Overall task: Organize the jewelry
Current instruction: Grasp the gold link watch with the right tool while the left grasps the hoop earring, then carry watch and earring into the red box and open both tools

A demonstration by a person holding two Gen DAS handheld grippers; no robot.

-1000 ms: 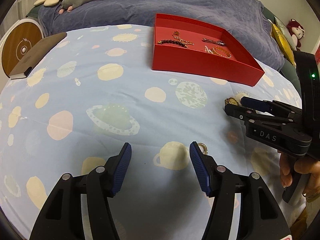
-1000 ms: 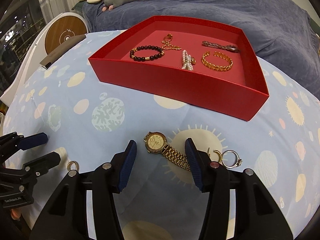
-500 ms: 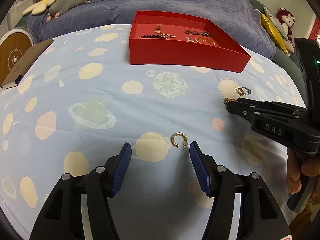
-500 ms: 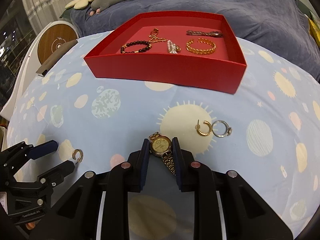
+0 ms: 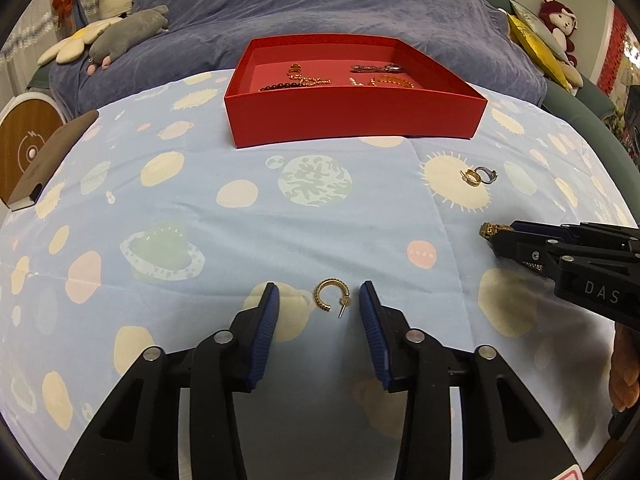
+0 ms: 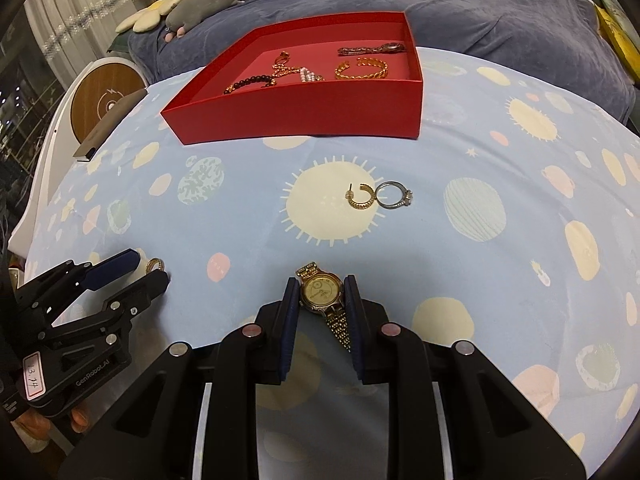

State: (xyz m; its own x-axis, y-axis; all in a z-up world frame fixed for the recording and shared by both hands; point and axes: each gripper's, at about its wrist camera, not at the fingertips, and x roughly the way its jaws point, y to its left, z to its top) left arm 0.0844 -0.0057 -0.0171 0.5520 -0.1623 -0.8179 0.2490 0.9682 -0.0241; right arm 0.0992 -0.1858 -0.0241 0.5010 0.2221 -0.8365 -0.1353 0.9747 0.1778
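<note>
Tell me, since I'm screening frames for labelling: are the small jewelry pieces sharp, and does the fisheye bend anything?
Left wrist view: the gold hoop earring between the open left gripper is sharp; the red tray bows outward. Right wrist view: the gold watch in the right gripper is crisp, the corners vignette black.

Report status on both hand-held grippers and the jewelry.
Right hand-held gripper shut on gold watch. Left hand-held gripper open, straddling gold hoop earring. Second earring and ring loose on cloth. Path to red tray unobstructed.
</note>
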